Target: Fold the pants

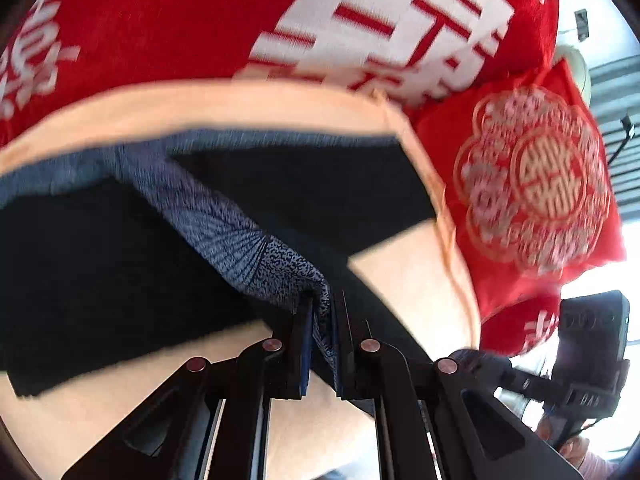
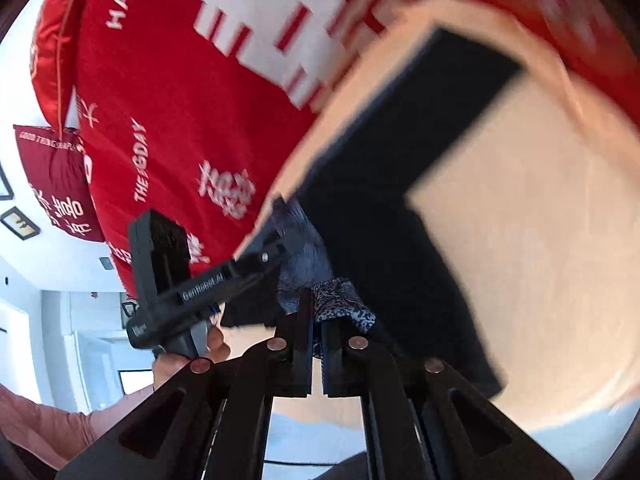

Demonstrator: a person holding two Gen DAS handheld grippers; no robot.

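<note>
Black pants [image 1: 100, 260] with a blue-grey patterned waistband [image 1: 224, 224] lie on a cream cloth [image 1: 408, 280]. My left gripper [image 1: 322, 316] is shut on a bunched bit of that waistband, which rises off the cloth toward the jaws. In the right wrist view my right gripper [image 2: 318, 322] is shut on another bunch of the waistband [image 2: 344, 300], and the black legs [image 2: 400, 152] trail away up and to the right. There the left gripper [image 2: 285, 220] shows at the left, held by a hand [image 2: 212, 346]. Both views are motion-blurred.
A red bedspread [image 1: 180, 20] with white characters lies beyond the cream cloth [image 2: 520, 260]. A red embroidered cushion [image 1: 532, 176] sits at its right. The right gripper's housing [image 1: 592, 340] is at the left wrist view's right edge. A pink sleeve [image 2: 40, 420] is lower left.
</note>
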